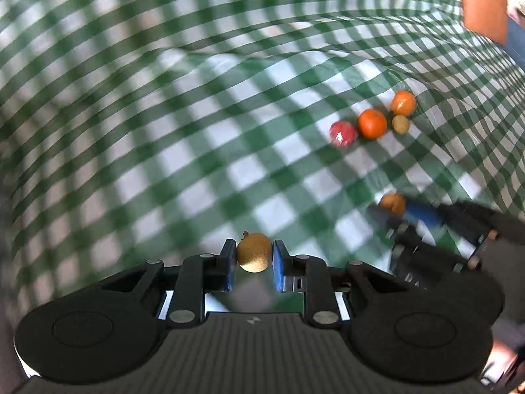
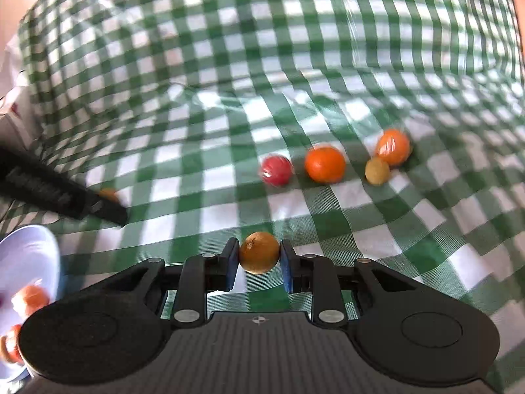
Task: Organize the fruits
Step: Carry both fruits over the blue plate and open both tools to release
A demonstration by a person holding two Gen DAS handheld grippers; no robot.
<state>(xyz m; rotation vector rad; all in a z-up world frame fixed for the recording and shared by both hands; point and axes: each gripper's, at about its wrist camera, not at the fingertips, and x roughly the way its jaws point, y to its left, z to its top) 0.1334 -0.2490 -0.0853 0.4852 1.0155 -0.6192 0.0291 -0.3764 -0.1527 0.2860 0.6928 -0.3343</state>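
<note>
My left gripper (image 1: 254, 259) is shut on a small yellow-brown fruit (image 1: 254, 252) above the green checked cloth. My right gripper (image 2: 257, 259) is shut on a small orange-brown fruit (image 2: 259, 252); it also shows in the left wrist view (image 1: 392, 202), blurred, at the right. On the cloth lie a red fruit (image 2: 276, 169), an orange (image 2: 325, 164), a second orange fruit (image 2: 392, 147) and a small yellow-green fruit (image 2: 377, 170). The same group shows in the left wrist view: red fruit (image 1: 343, 133), orange (image 1: 371, 123), second orange (image 1: 403, 102), small yellow-green fruit (image 1: 400, 124).
A white plate (image 2: 29, 252) holding orange and red fruit pieces sits at the lower left of the right wrist view. The left gripper's dark body (image 2: 59, 193) crosses that view's left side. An orange-brown box (image 1: 484, 3) stands at the far right. The cloth is wrinkled.
</note>
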